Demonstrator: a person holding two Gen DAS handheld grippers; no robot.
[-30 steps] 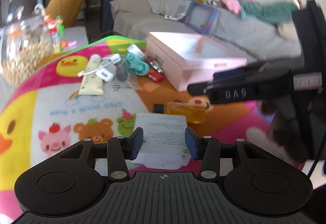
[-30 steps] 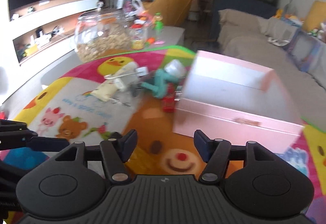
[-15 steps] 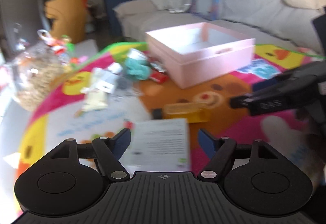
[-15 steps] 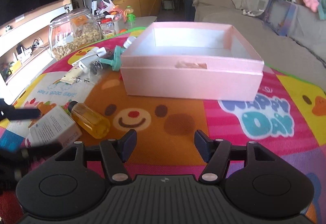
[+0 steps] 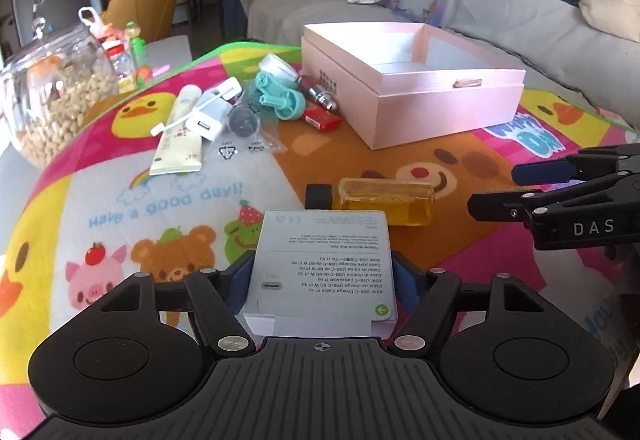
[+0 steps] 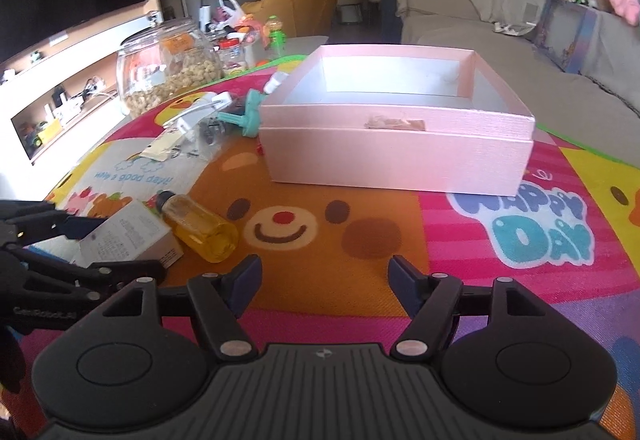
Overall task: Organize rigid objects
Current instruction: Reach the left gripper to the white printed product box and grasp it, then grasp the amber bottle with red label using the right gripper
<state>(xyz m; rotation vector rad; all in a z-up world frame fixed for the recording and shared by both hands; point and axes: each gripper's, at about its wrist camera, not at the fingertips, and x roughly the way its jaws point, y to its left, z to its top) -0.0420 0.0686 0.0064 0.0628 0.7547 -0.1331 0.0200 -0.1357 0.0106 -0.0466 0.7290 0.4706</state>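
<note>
Nearest, left tool [image 5: 320,282] straddles the white USB-C cable box [image 5: 322,264], pads at its sides, clamp unconfirmed. Right tool [image 6: 322,282] released, empty over the mat. Beyond: amber bottle [image 5: 386,201] touching the box, then empty pink box [image 6: 396,120]. Step looks like pickup; next, squeeze and carry over.
</note>
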